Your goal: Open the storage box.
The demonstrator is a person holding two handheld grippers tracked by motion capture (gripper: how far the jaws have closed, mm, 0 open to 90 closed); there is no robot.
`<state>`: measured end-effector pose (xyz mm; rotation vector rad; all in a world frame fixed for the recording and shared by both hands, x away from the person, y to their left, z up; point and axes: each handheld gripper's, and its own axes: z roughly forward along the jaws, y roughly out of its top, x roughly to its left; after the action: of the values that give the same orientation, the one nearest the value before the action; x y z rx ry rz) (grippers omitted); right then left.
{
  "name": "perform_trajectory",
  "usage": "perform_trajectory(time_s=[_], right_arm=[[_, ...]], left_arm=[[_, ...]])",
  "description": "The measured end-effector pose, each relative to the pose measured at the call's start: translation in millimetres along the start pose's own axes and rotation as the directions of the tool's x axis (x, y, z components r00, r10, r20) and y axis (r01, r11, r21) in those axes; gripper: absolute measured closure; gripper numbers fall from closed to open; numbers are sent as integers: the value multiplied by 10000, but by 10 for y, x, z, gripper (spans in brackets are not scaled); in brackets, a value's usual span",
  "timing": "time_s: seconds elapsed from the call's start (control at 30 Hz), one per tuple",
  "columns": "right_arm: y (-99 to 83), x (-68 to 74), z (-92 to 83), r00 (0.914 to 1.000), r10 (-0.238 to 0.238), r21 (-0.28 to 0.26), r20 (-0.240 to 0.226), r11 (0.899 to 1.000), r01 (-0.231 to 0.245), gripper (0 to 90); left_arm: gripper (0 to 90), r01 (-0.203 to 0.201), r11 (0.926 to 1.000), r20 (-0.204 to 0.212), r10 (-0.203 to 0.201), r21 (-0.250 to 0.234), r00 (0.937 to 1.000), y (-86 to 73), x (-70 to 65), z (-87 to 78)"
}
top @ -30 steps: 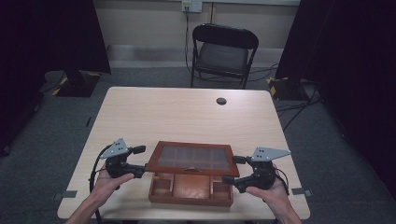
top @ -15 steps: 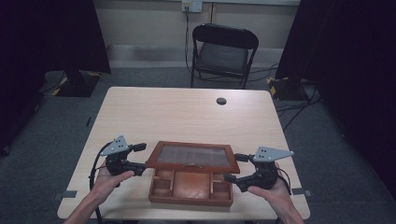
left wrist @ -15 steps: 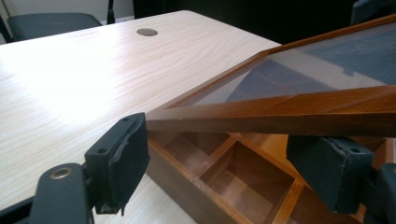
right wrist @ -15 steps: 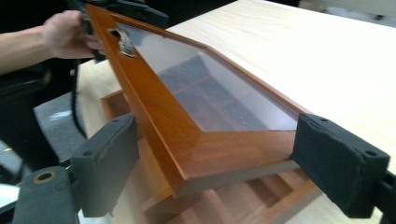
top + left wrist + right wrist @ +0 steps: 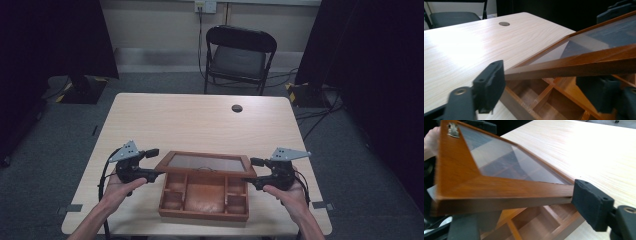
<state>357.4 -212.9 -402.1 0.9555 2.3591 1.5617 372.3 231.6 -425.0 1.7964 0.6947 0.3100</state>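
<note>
The left tongs (image 5: 152,164) stood fairly wide, its jaws having just been closing, with the left edge of the glass-paned wooden lid (image 5: 206,163) between them. In the left gripper view one black pad (image 5: 490,85) sat against the lid's (image 5: 579,62) outer edge and the other pad (image 5: 599,92) lay under the frame on the inner side; whether both pressed firmly I could not tell.

The right tongs (image 5: 253,172) was also partly spread, its jaws just having been closing as well, around the lid's right edge. In the right gripper view one pad (image 5: 591,203) touched the end of the lid's (image 5: 499,187) frame at about 3 o'clock, while the other jaw sat low beneath the frame at 7 o'clock, blurred.

The lid was raised at a slant over the reddish-brown wooden box with compartments (image 5: 205,197), its far edge low toward 12 o'clock, its near edge lifted. The box (image 5: 544,100) lay open on the pale wood-grain tabletop (image 5: 200,120), near the person's edge at 6 o'clock.

The left hand (image 5: 122,187) came in from 7 o'clock, cupped under its gripper, forearm angled inward. The right hand (image 5: 287,192) came from 5 o'clock in a mirrored pose, palm under the gripper body. Both tongs pointed level and inward toward each other across the box.
</note>
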Motion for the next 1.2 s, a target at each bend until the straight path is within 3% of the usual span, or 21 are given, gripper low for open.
perform_trajectory(time_s=[0.23,0.57,0.73,0.93,1.2], right_arm=[[16,-88,41,9997,213,-237,81,9995,-211,303],[90,-183,145,9988,485,-334,0,9983,-485,326],[111,-217,200,9984,532,-653,-176,9964,-542,354],[146,-241,218,9984,559,-819,-63,9951,-563,372],[156,-302,270,9976,694,-799,79,9944,-686,397]], left_arm=[[264,-251,9996,59,250,102,9997,58,34,82],[354,46,9999,141,-45,-98,9999,25,132,201],[388,-87,9999,182,88,-60,9998,60,174,252],[389,-179,9998,91,178,107,9998,86,189,338],[450,204,9998,137,-205,61,9997,58,221,437]])
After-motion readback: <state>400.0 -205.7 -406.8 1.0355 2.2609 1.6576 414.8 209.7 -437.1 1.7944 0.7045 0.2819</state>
